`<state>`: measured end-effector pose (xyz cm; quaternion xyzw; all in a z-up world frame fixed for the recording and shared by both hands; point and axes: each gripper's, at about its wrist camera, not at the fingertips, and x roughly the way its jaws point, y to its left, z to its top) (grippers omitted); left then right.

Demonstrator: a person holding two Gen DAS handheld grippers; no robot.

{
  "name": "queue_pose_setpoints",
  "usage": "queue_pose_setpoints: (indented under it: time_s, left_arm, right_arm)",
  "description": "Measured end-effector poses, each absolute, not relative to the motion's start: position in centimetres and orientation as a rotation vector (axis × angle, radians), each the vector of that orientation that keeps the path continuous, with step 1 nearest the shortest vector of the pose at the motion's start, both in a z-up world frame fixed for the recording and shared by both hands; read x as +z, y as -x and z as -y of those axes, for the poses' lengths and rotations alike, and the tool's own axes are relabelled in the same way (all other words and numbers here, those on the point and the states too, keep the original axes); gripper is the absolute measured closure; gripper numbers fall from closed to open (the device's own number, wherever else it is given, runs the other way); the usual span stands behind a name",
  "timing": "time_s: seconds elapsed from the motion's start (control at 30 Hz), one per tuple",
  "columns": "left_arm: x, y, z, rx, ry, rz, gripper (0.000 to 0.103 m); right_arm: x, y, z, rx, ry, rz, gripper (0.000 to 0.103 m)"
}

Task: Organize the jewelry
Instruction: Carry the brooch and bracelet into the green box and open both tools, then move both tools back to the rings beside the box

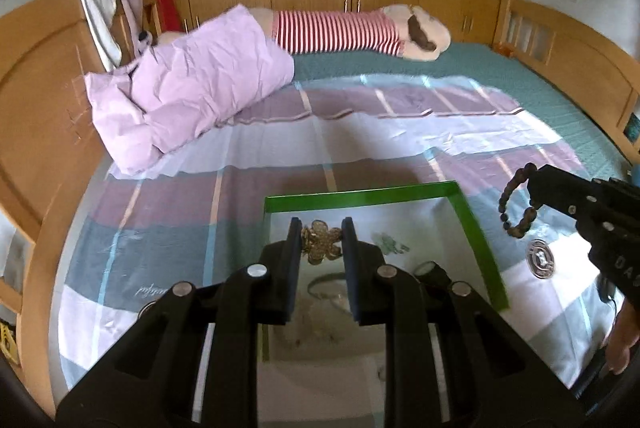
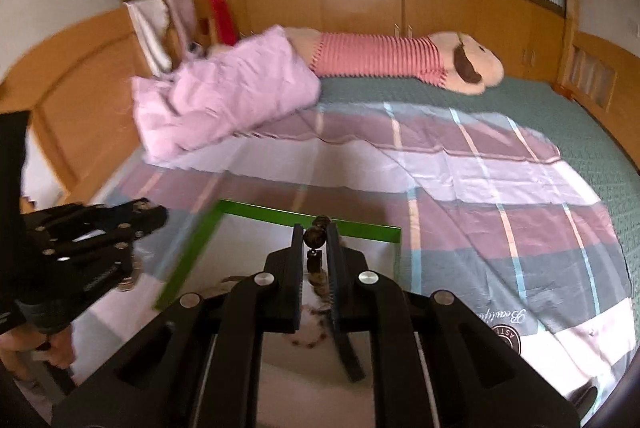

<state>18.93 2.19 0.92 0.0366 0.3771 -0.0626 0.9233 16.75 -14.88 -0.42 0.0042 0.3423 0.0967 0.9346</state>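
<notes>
A green-rimmed tray (image 1: 476, 228) with a white floor lies on the bed. My left gripper (image 1: 322, 228) is shut on a gold flower-shaped brooch (image 1: 320, 242) and holds it over the tray. My right gripper (image 2: 316, 232) is shut on a dark wooden bead bracelet (image 2: 314, 236); in the left wrist view the bracelet (image 1: 516, 202) hangs from the right gripper (image 1: 534, 184) just right of the tray. The tray rim also shows in the right wrist view (image 2: 192, 252). Another bead bracelet (image 2: 306, 340) and a thin ring-like piece (image 1: 326, 288) lie in the tray.
A plaid purple, grey and white sheet (image 1: 280, 156) covers the bed over a green spread (image 1: 560, 100). A folded pink quilt (image 1: 192, 84) and a striped plush toy (image 1: 360, 28) lie at the far side. Wooden bed frame and cabinets surround.
</notes>
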Motion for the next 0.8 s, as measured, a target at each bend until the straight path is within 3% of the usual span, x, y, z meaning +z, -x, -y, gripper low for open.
queue_pose_setpoints:
  time_s: [0.23,0.47,0.5,0.57,0.8]
  left_arm:
    - [-5.6,-24.4,-1.6,-0.081,-0.079,-0.91,0.083]
    - [-10.1,-26.3,-1.6,-0.059,-0.088,-0.988,0.082]
    - [-10.4,-26.3,-1.6,-0.052,-0.094,-0.987,0.072]
    - [-10.5,-26.1,-1.8,-0.037,-0.086,-0.983,0.046]
    - [-8.2,-22.4,-1.5,-0.064,-0.084,-0.922,0.042]
  right_arm:
    - [-7.8,-22.1,14.5,0.12,0.017,-0.838,0.092]
    - [-11.8,-23.7,14.1,0.116,0.042,-0.915,0.091]
    - [-12.0,-23.7,14.0,0.119,0.053,-0.922,0.088]
    - [-12.1,-23.2,13.8,0.118,0.076,-0.926,0.052]
    - [-8.7,-18.0,16.1,0.175,-0.016,-0.841,0.05]
